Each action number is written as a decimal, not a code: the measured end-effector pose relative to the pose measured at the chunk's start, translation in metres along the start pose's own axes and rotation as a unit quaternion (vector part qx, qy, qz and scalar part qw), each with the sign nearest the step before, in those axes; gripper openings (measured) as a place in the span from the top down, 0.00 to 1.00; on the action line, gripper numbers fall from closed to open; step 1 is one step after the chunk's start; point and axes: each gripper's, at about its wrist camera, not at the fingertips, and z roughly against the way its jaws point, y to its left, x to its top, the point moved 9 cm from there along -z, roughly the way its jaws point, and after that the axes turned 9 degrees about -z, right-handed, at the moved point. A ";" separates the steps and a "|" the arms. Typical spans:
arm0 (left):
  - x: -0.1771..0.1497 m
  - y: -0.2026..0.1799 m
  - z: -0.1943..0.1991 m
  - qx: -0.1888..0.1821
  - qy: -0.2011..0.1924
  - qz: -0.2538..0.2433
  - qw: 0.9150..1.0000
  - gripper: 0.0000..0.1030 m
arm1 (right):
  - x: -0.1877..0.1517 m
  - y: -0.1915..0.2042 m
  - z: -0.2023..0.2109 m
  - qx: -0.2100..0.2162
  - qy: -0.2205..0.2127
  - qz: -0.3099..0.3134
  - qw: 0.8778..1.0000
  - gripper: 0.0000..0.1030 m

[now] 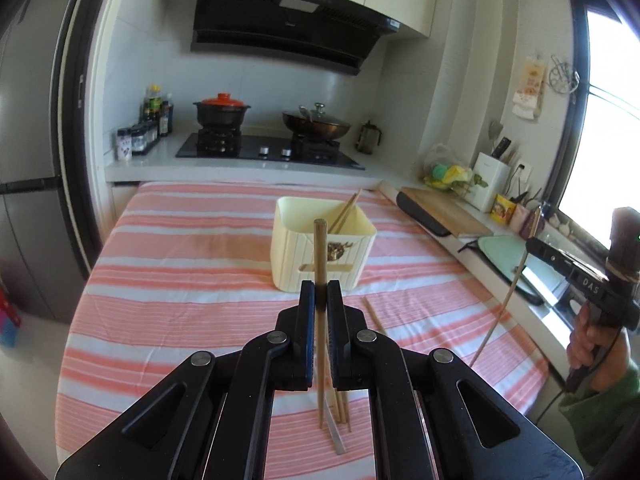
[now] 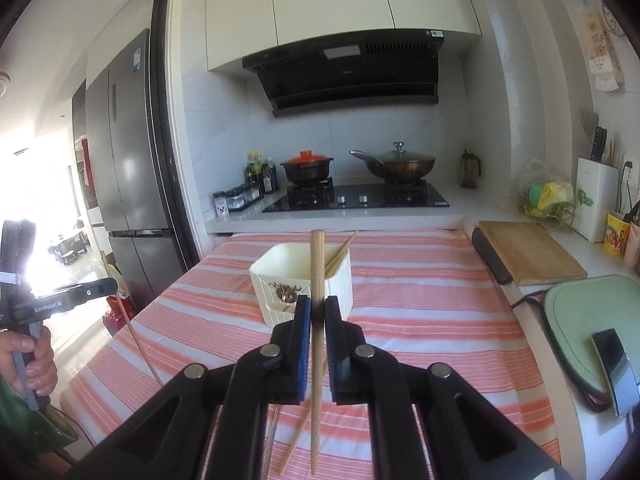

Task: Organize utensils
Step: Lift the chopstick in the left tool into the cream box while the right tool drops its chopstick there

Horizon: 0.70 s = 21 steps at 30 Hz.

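A kitchen scene seen from two hand-held grippers above a table covered with a pink and white striped cloth (image 1: 180,264). At the far left stands a tall grey refrigerator (image 2: 132,160). Next, near the middle of the table, sits a cream ribbed utensil holder (image 1: 320,248) with two thin chopsticks (image 1: 346,210) leaning inside it toward its back right corner. The left gripper (image 1: 321,292) hangs above the table in front of the holder, its two black fingers closed tight on a wooden chopstick (image 1: 319,256) that stands nearly upright, its blunt top rising above the fingertips and overlapping the holder. Below that gripper, several loose chopsticks (image 1: 340,416) lie on the cloth, and another loose chopstick (image 1: 374,316) lies just right of it. The right gripper (image 2: 316,308) is likewise clamped on a second wooden chopstick (image 2: 317,264), held nearly upright in front of the holder. Behind the table, a black stove (image 1: 268,152) carries a black pot with an orange lid (image 1: 222,110) on the left and a lidded wok (image 1: 316,122) on the right. Along the counter at the far right lie a wooden cutting board (image 2: 528,256) and a pale green mat (image 2: 592,320).
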 end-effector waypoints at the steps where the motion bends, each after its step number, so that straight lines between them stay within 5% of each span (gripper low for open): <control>1: 0.001 0.000 0.000 0.000 0.000 -0.001 1.000 0.96 | 0.002 0.002 0.003 0.001 -0.008 0.000 1.000 0.93; 21: 0.035 0.006 -0.013 -0.011 -0.007 0.015 1.000 0.96 | 0.024 -0.008 -0.008 0.005 -0.011 -0.014 1.000 0.93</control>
